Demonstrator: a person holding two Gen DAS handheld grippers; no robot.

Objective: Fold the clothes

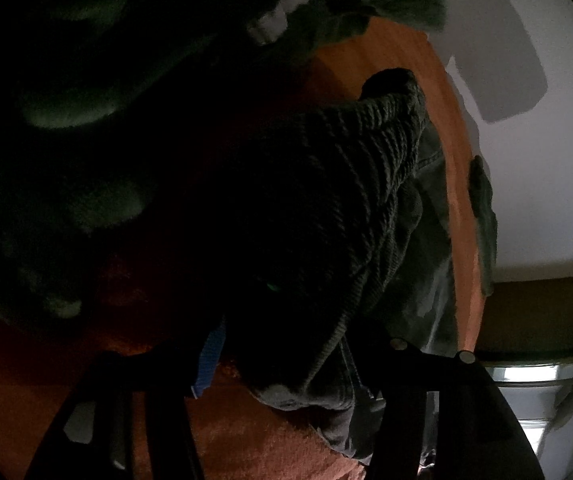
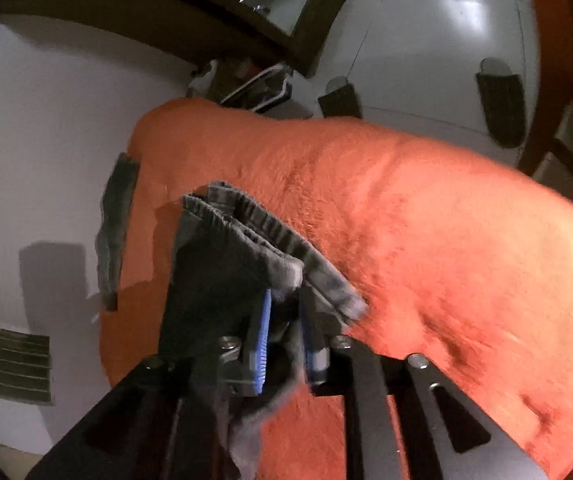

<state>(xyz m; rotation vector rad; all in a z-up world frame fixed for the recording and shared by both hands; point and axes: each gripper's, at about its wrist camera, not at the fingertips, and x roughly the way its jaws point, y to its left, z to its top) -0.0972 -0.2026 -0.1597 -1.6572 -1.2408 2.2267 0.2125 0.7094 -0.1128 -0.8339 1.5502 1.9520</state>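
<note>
Over the orange blanket my right gripper pinches the soft, floppy grey garment's ribbed hem, the best hold; left gripper's state I cannot tell

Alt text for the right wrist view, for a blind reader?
The right claw is shut on the ribbed hem of a dark grey garment, held over an orange fleece blanket. Pale floor lies beyond the blanket's edge.
</note>
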